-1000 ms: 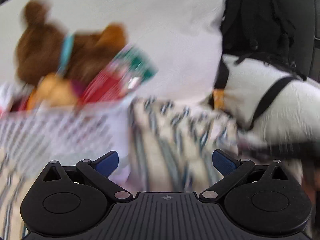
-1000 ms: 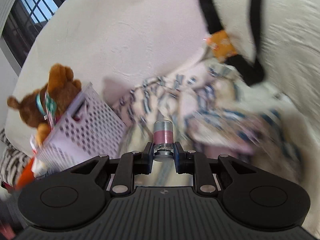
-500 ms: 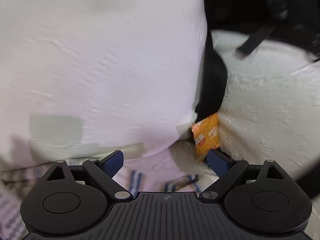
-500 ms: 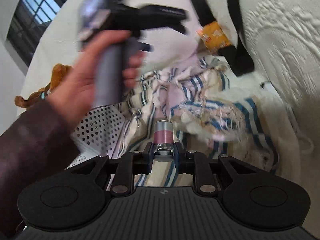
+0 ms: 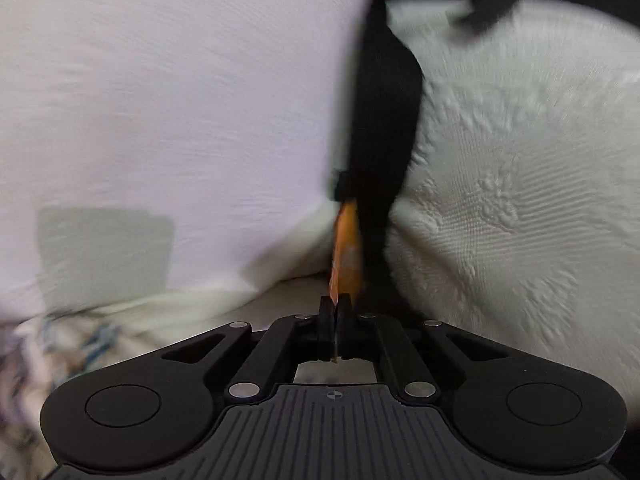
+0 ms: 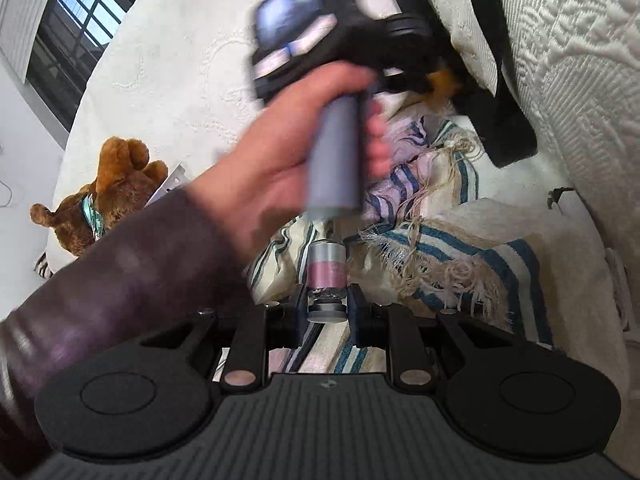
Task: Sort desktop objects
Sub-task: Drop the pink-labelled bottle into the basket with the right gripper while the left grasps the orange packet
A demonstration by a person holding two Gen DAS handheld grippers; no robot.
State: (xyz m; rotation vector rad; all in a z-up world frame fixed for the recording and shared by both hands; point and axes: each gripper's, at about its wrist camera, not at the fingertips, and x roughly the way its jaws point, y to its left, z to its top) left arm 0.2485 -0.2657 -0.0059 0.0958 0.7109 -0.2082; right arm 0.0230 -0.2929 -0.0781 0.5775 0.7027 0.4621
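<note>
Orange foil shows edge-on between the fingers of the left tool (image 5: 335,310), which are pressed together on the packet (image 5: 346,256). That packet sits wedged in the crease between two white cushions (image 5: 520,184), beside a black strap (image 5: 384,128), so the thin edge is likely the only part that could be reached; the pinch is low on that edge, where the sachet sticks out of the gap. From the right wrist view, the left hand (image 6: 280,152) reaches far forward with its grey handle toward that same crease, and a bit of orange shows at the tool's tip.

Meanwhile the right tool (image 6: 326,308) is clamped on a small pink and silver vial (image 6: 325,270), gripped near its base and held upright above the striped fringed blanket (image 6: 460,256), probably parked there until the left side finishes. A brown teddy (image 6: 108,196) lies off to the left, well apart from both. Both items seem bound for a container not visible now.
</note>
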